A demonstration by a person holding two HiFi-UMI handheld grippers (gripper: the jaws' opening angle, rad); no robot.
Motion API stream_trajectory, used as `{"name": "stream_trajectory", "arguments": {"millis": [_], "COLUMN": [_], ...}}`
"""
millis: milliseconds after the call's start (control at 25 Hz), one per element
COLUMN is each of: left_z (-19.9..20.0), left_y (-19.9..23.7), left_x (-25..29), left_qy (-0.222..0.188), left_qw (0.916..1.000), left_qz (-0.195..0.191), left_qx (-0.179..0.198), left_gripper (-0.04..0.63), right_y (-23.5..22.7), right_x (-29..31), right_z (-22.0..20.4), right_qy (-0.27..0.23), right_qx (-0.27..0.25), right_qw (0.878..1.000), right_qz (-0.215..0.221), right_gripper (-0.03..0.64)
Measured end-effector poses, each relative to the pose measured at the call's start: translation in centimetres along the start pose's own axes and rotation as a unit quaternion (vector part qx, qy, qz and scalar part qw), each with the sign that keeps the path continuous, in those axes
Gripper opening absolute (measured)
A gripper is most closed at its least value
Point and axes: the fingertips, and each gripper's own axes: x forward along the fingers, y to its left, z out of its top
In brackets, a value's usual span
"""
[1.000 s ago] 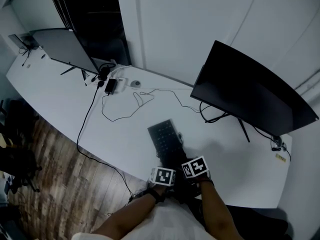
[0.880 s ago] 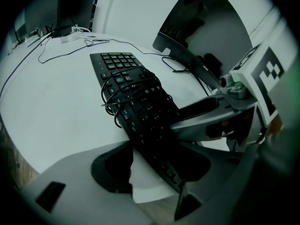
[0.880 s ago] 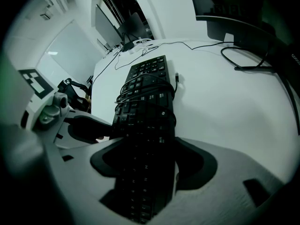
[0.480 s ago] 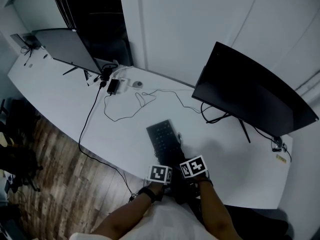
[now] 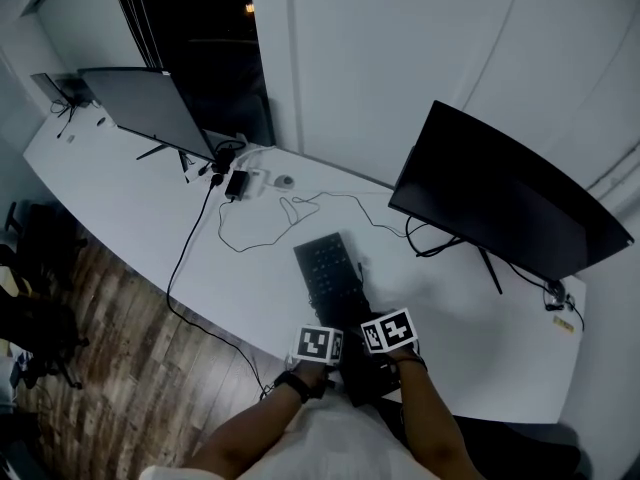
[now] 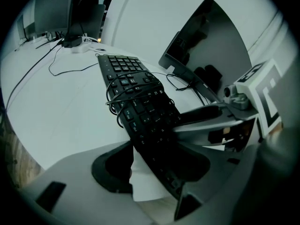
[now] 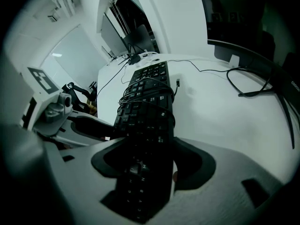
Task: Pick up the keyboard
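Finding 1, position. The keyboard (image 5: 328,268) lies on the white desk (image 5: 130,218), to the left of the large monitor (image 5: 500,198) and nearer the person than the monitor's stand. Its long axis runs from the person toward the wall, and the far end sits roughly level with the monitor's left edge.

Finding 2, tools. Both tools are at the near end, the end furthest from the monitor. The left gripper (image 6: 154,168) and the right gripper (image 7: 152,165) sit side by side and touch or nearly touch. The right one is on the monitor's side. Each stands wide with the keyboard body filling the gap between its jaws, which I judge to be a hold in both cases. Neither hand is nearer, as both are on the same end. All the length beyond the grip hangs away from the person, so the far end is likely to droop on any lift.

Finding 3, views. The head view gives the full length and its lie against the monitor, but the marker cubes cover the jaws. The gripper views show the jaws and a cord (image 6: 129,90) looped several times round the keyboard's middle, which the head view does not resolve. No view settles whether the near end is clear of the desk.
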Motion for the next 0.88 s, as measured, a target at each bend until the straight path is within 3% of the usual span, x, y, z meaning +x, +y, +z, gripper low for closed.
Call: {"name": "stream_trajectory", "arguments": {"millis": [560, 880], "left_z": [1.3, 1.2], "left_y": [-0.7, -0.9], "left_x": [-1.3, -1.4], "left_qy": [-0.012, -0.011], "left_qw": [0.9995, 0.9996], "left_qz": [0.001, -0.004], "left_qx": [0.028, 0.024], "left_gripper": [0.235, 0.235], "right_y": [0.1, 0.1], "right_x": [-1.8, -2.4], "right_z": [1.0, 1.0], "right_qy": [-0.031, -0.029], "right_qx": [0.006, -0.001], "right_qw": [0.999, 0.999], "right_qz": [-0.021, -0.032], "right_gripper": [0.268, 0.247]}}
